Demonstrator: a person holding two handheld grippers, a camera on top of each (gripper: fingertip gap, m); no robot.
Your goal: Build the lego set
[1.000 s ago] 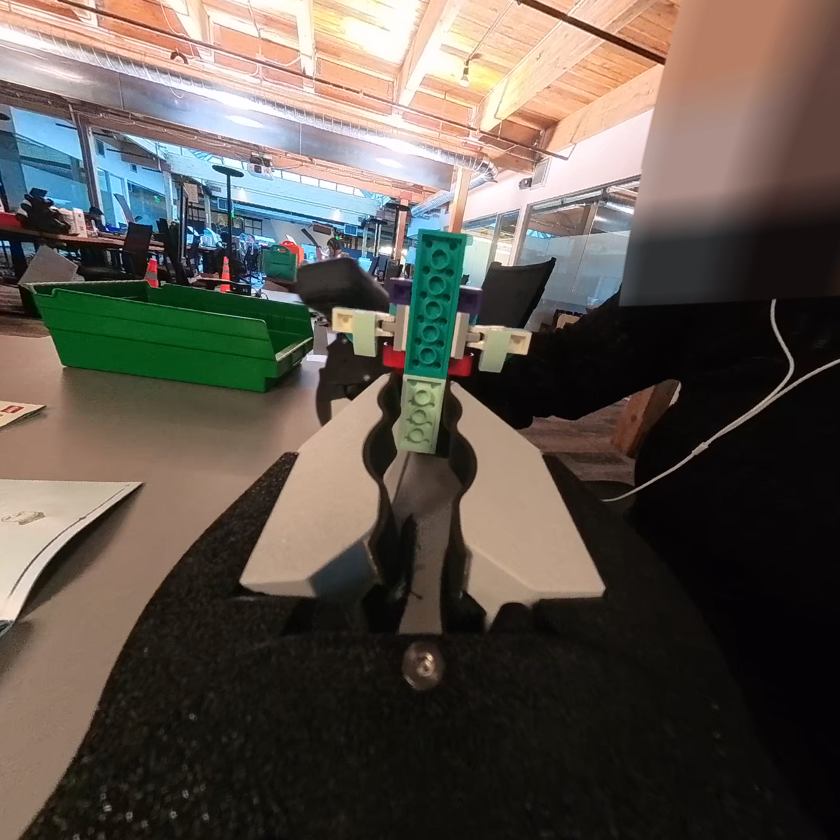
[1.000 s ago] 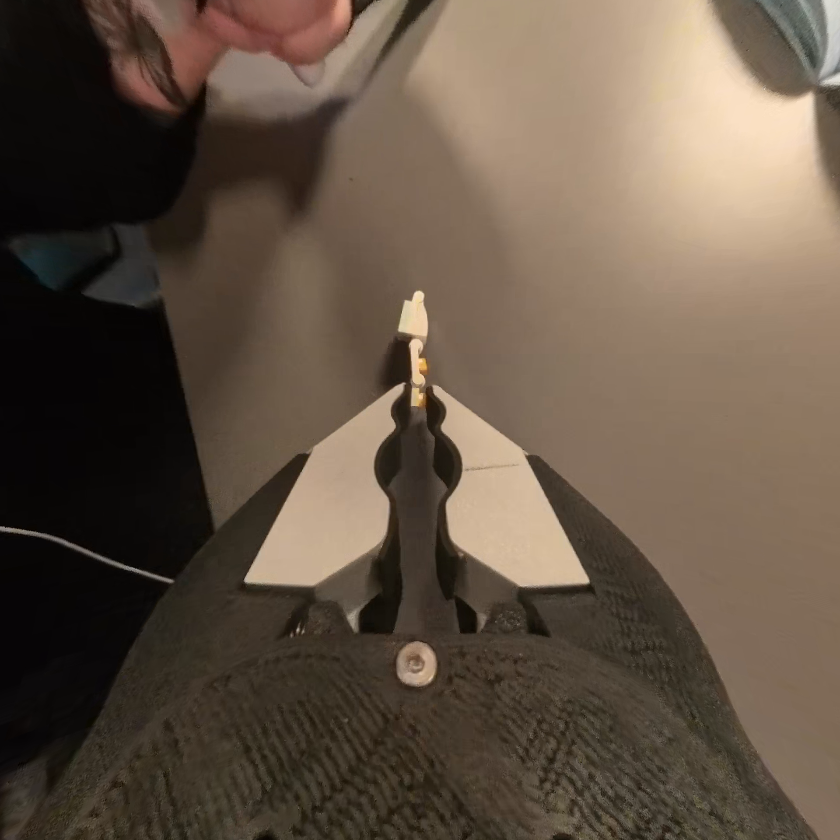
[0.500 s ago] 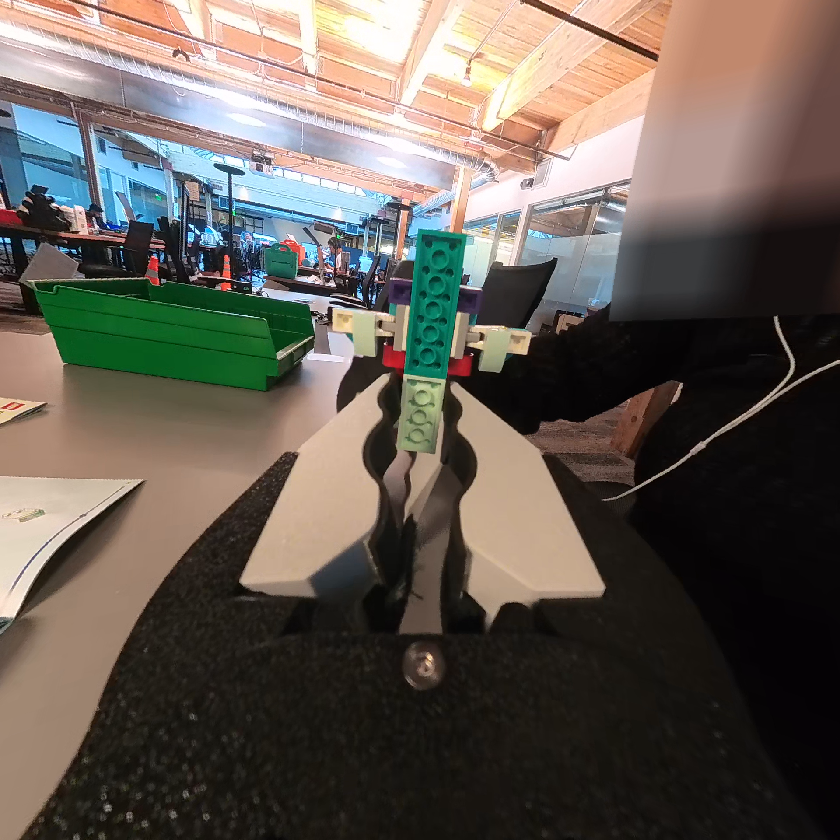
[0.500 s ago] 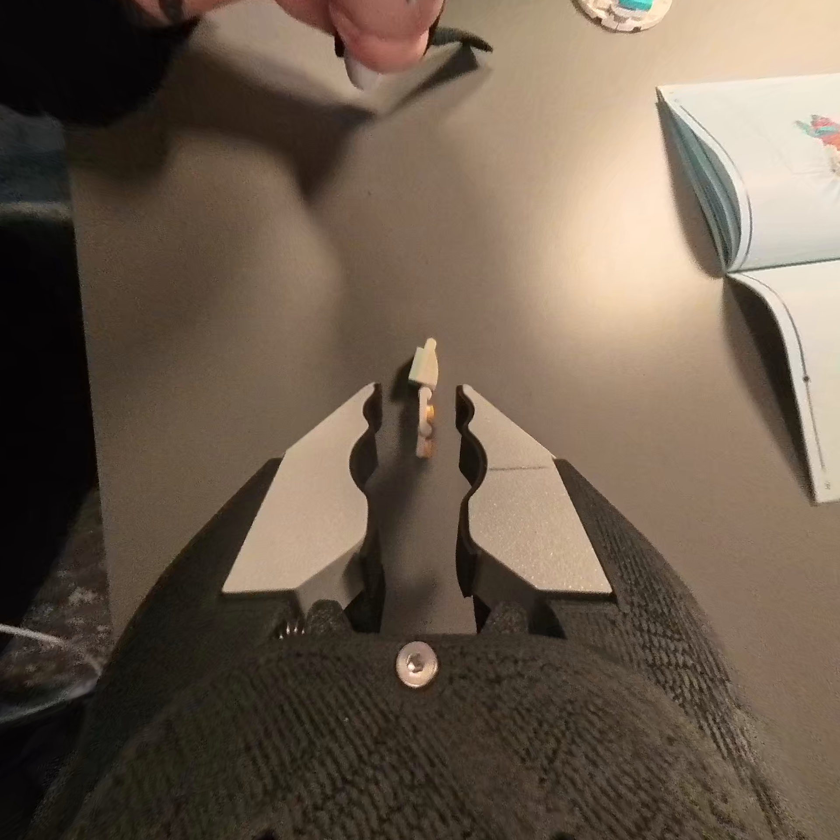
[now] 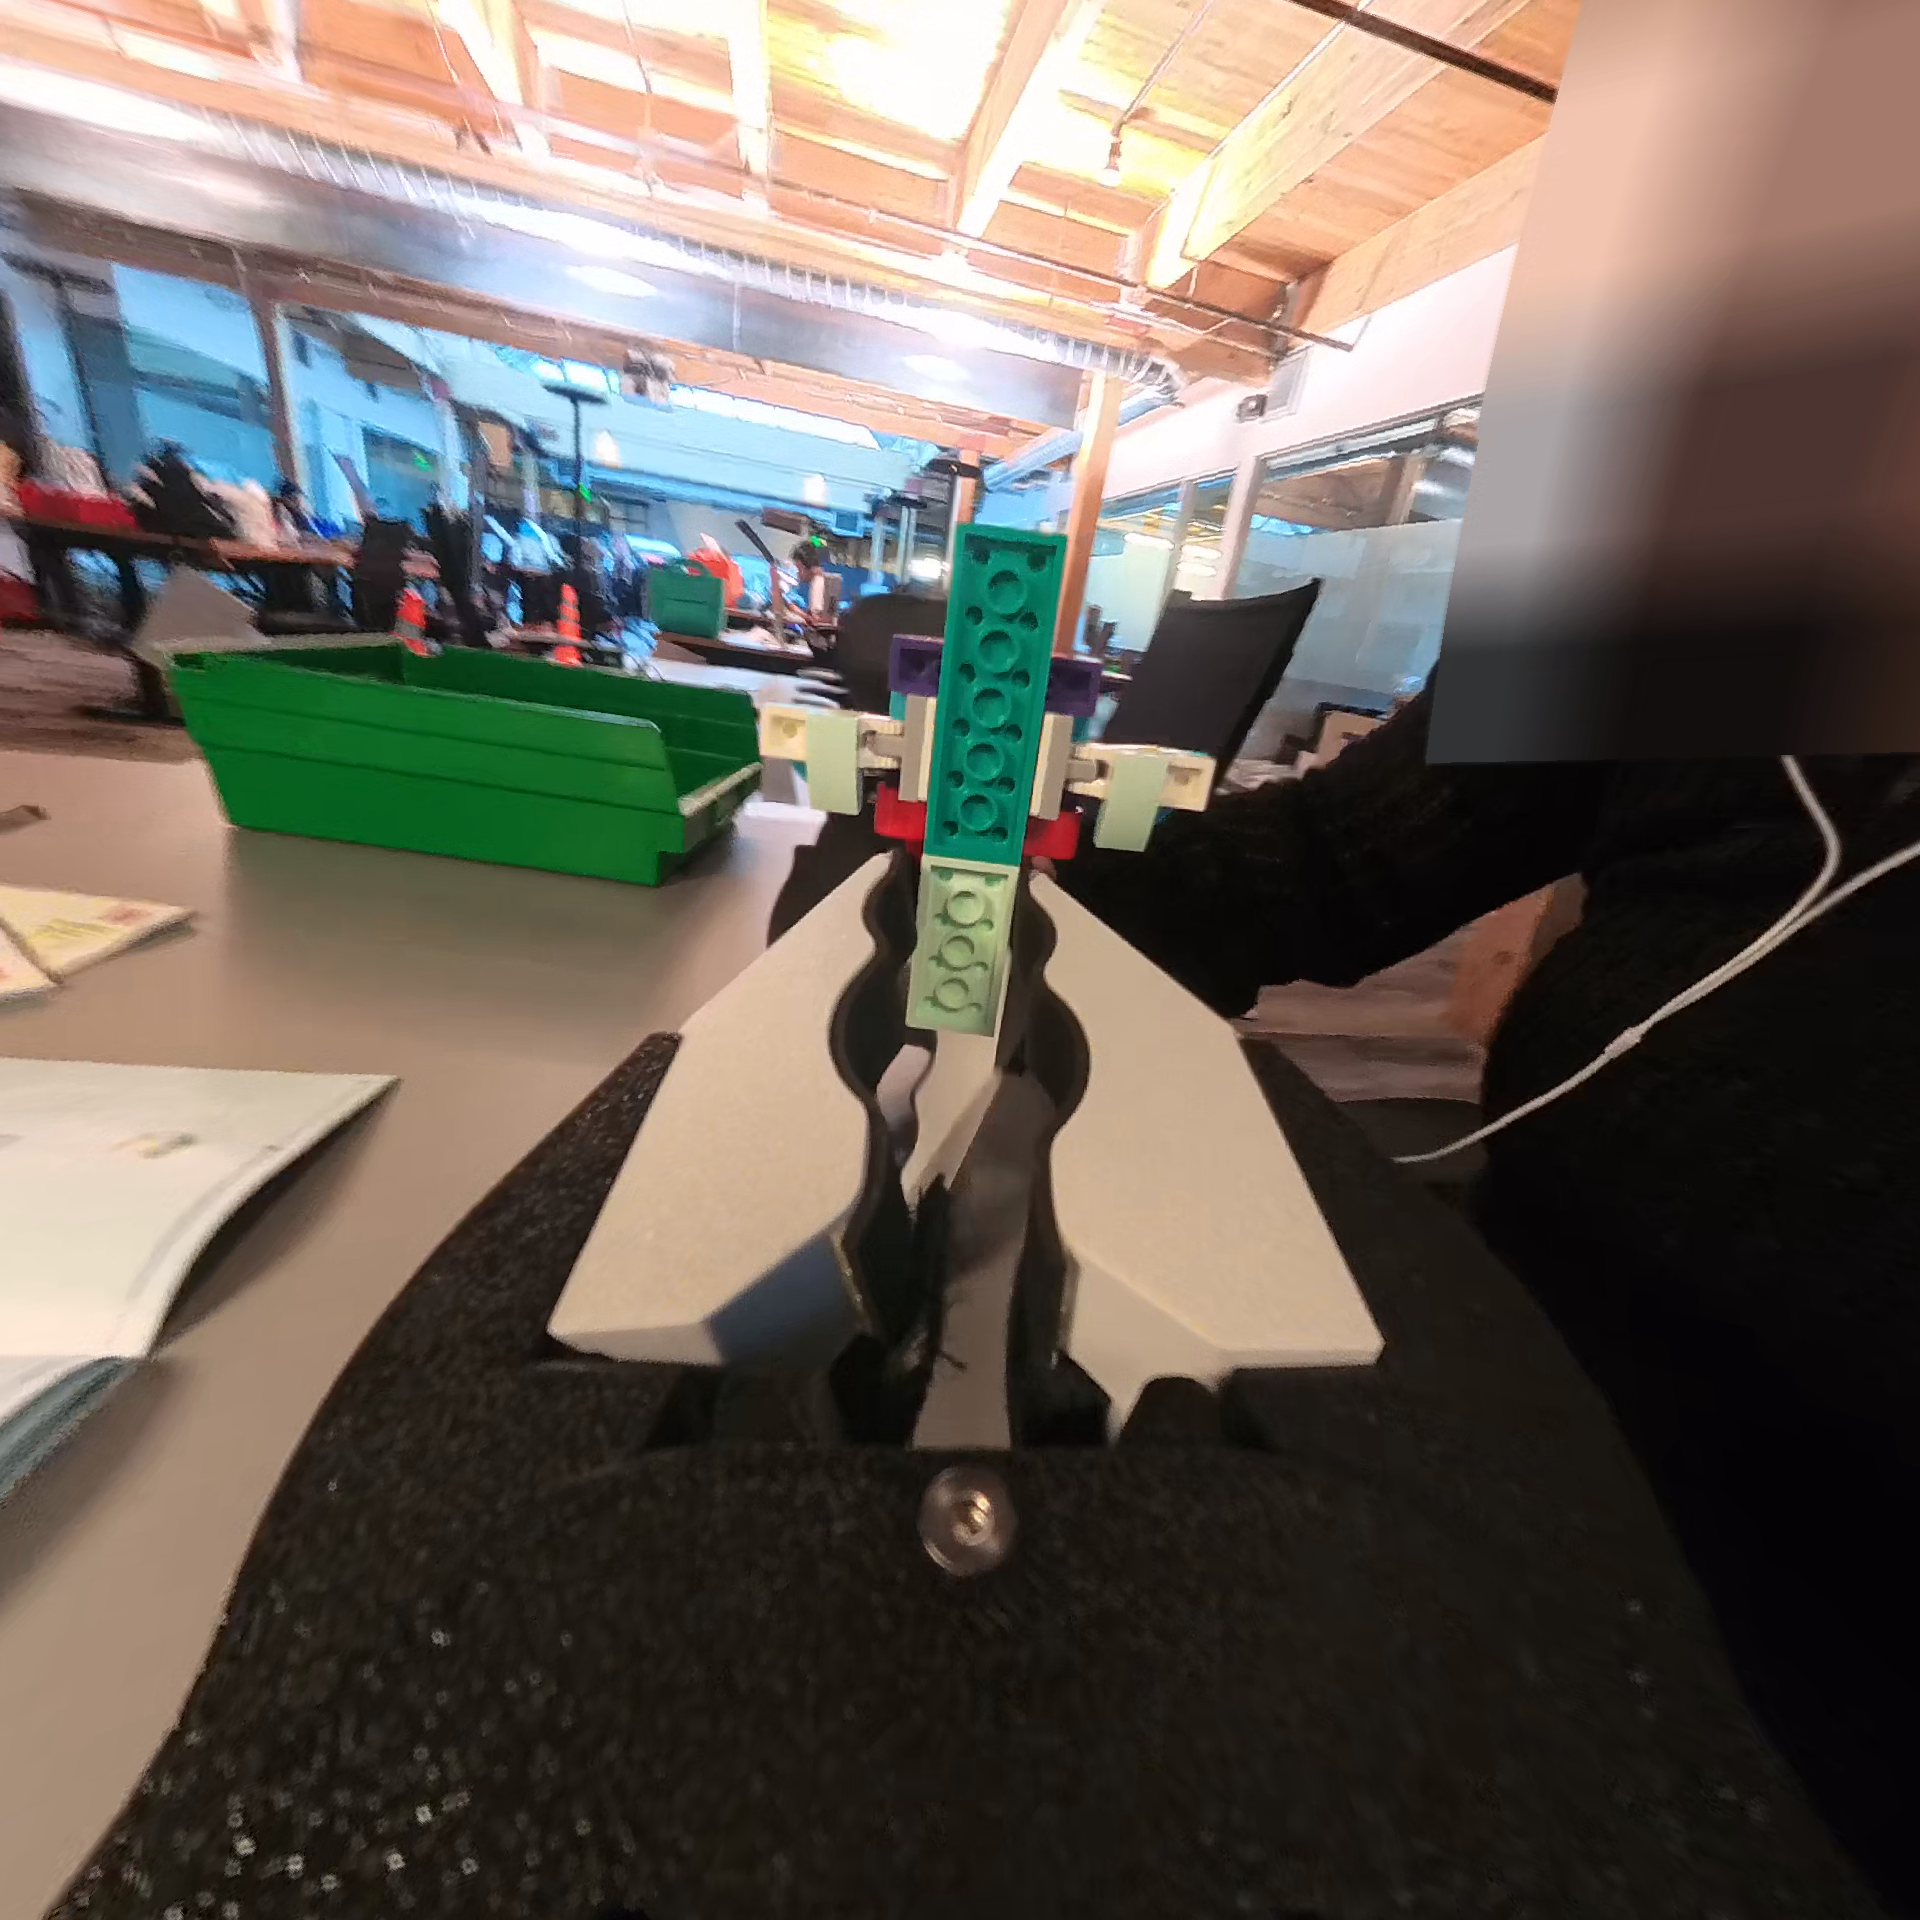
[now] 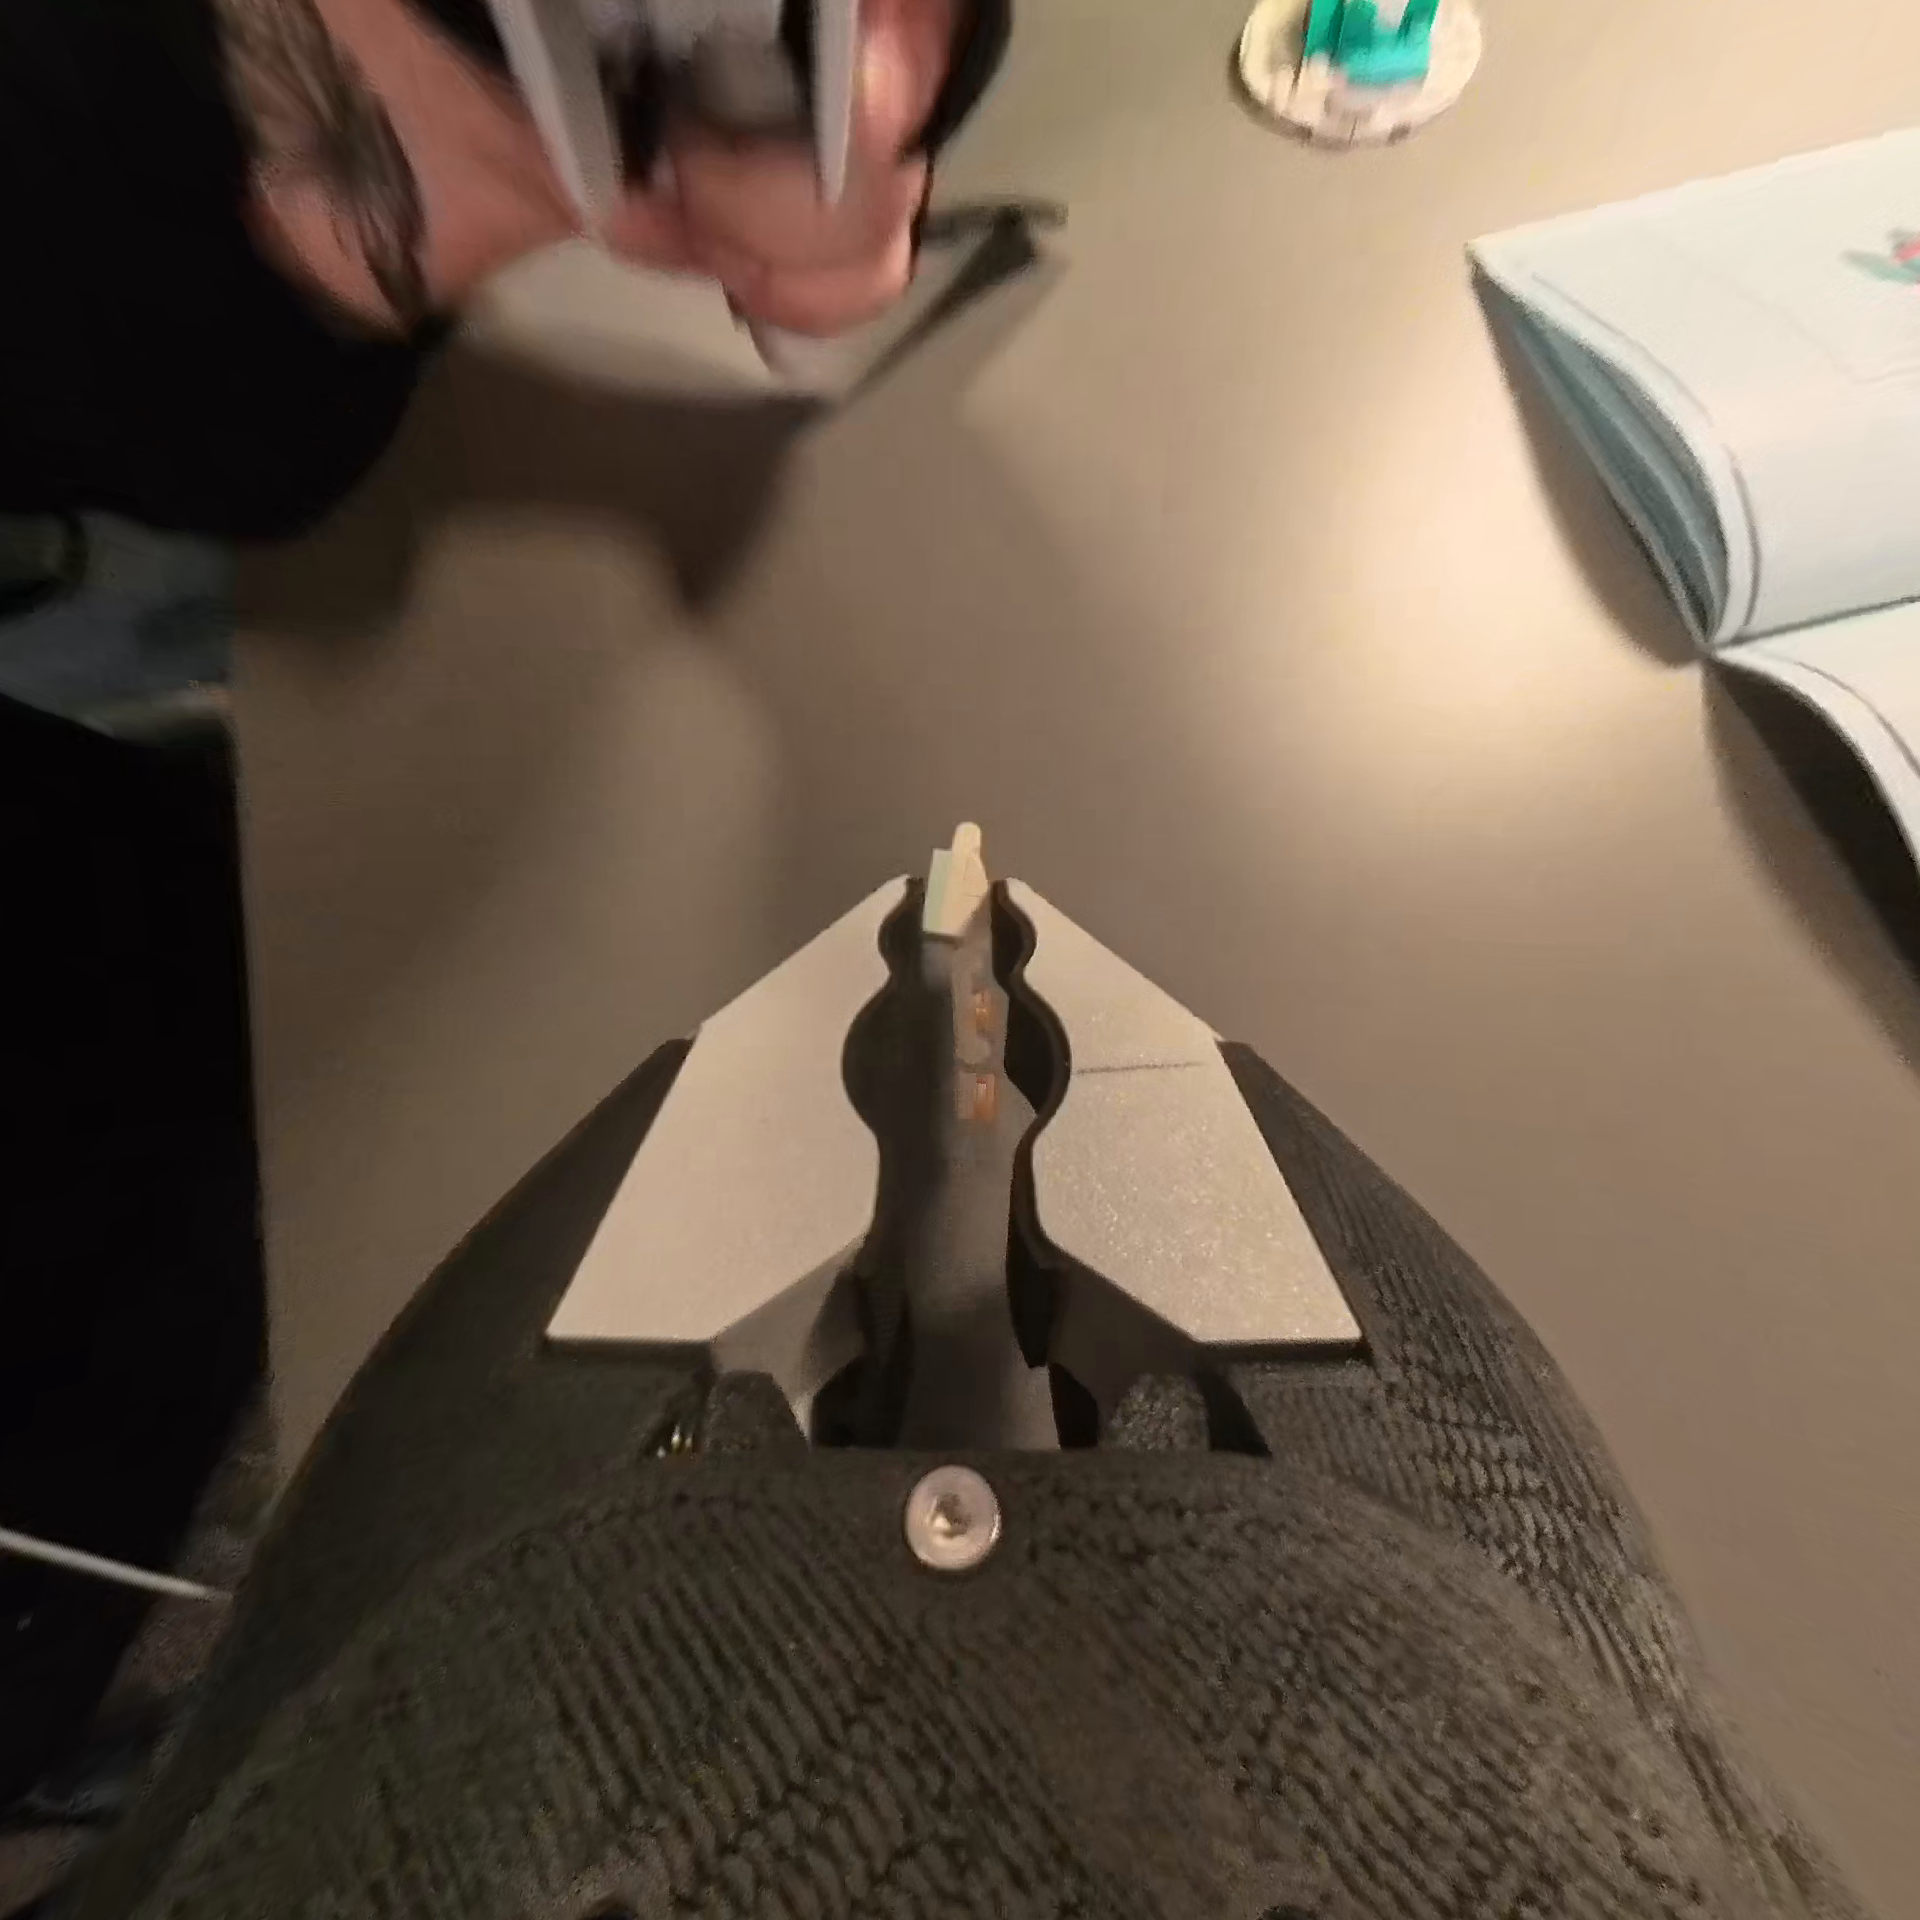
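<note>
Two grippers, both loaded. Biggest thing around is the grey table (image 5: pixel 436 977), with a green parts bin (image 5: pixel 468 748) at the back and an open instruction booklet (image 6: pixel 1745 416) off to one side. There's also a small round sub-build (image 6: pixel 1356 62) with teal bits sitting at the far edge in the right wrist view.

Left gripper (image 5: pixel 961 894) has its jaws closed on the pale green tail plate of the main lego assembly (image 5: pixel 992 717), holding it upright off the table: teal long plate, purple and red bits behind, white hinge arms sticking out both sides.

Right gripper (image 6: pixel 961 894) has its jaws pinched narrow on a tiny white clip piece (image 6: pixel 956 883), with orange bits showing further down between the fingers. It hangs above the table.

My guess is that this small piece goes onto one of the side arms. I'd keep the left one dead steady, line the piece up square to the stud first, then press straight on. Coming in at an angle could pop it out of the grip.
</note>
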